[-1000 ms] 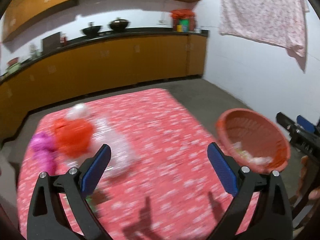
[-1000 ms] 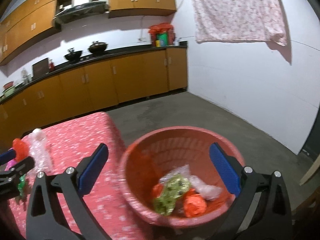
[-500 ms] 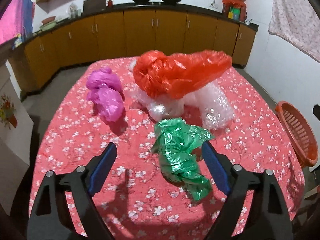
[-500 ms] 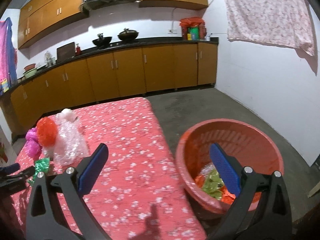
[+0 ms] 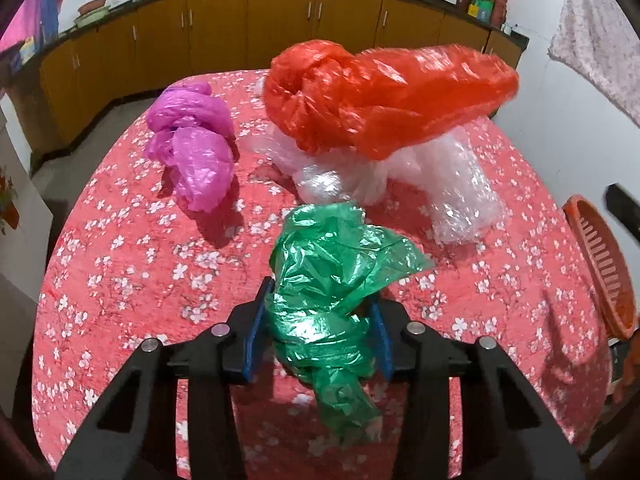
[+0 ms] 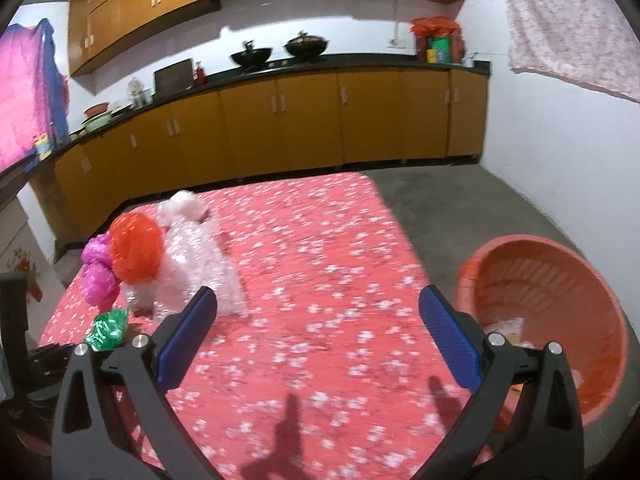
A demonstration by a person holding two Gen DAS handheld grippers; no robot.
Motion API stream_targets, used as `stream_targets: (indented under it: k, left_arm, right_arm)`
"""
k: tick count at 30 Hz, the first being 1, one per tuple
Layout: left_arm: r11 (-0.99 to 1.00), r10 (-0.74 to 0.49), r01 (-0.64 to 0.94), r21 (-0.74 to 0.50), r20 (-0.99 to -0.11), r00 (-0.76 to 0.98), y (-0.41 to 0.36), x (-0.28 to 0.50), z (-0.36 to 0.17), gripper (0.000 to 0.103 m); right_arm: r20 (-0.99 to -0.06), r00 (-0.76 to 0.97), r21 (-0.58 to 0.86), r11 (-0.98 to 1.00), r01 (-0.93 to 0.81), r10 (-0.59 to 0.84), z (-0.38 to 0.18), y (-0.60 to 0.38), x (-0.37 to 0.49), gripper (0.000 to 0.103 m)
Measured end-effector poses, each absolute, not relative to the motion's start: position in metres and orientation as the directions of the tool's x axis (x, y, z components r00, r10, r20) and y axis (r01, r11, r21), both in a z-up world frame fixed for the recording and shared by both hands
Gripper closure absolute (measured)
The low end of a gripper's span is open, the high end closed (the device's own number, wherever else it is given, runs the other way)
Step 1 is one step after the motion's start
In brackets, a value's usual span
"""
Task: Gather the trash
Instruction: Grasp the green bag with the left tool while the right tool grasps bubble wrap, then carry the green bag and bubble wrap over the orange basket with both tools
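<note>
Left gripper (image 5: 318,334) fingers clench the crumpled green plastic bag (image 5: 336,280); the slatted orange plastic basket (image 5: 600,268) lies at three o'clock (right gripper (image 6: 318,332) fingers spread, empty).

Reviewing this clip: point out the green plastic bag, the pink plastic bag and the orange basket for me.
green plastic bag (image 5: 320,300): left wrist view, crumpled middle between the gripper's blue pads.
pink plastic bag (image 5: 192,148): left wrist view, middle of the bundle on the tablecloth.
orange basket (image 6: 540,280): right wrist view, inner ribbed wall.
</note>
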State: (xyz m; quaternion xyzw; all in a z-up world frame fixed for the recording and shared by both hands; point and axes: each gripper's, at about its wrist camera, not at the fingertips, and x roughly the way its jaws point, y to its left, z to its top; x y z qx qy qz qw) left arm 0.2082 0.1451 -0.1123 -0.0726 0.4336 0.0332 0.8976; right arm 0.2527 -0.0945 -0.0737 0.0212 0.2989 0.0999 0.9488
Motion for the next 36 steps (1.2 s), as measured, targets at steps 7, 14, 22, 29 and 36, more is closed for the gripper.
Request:
stream_targets:
  k: [7, 14, 22, 29, 36]
  left_arm:
    - [0.980, 0.013, -0.155, -0.123, -0.741, 0.672, 0.176, 0.199, -0.091, 0.061]
    - [0.973, 0.036, -0.188, -0.135, -0.714, 0.699, 0.192, 0.204, -0.077, 0.061]
    - [0.971, 0.037, -0.193, -0.138, -0.714, 0.699, 0.188, 0.207, -0.079, 0.061]
    - [0.974, 0.022, -0.176, -0.144, -0.710, 0.703, 0.184, 0.209, -0.077, 0.061]
    - [0.979, 0.000, -0.142, -0.146, -0.697, 0.717, 0.173, 0.208, -0.069, 0.061]
  right_arm:
    - [-0.613, 0.726, 0.120, 0.945, -0.304, 0.311, -0.091, -0.045, 0.279, 0.004]
    - [-0.665, 0.665, 0.118, 0.928, -0.354, 0.339, -0.111, -0.011, 0.308, 0.005]
    - [-0.721, 0.582, 0.159, 0.907, -0.391, 0.377, -0.123, -0.002, 0.324, 0.063]
    - [-0.712, 0.599, 0.193, 0.923, -0.334, 0.365, -0.123, -0.032, 0.316, 0.084]
    - [-0.703, 0.647, 0.194, 0.955, -0.225, 0.295, -0.120, -0.082, 0.299, 0.084]
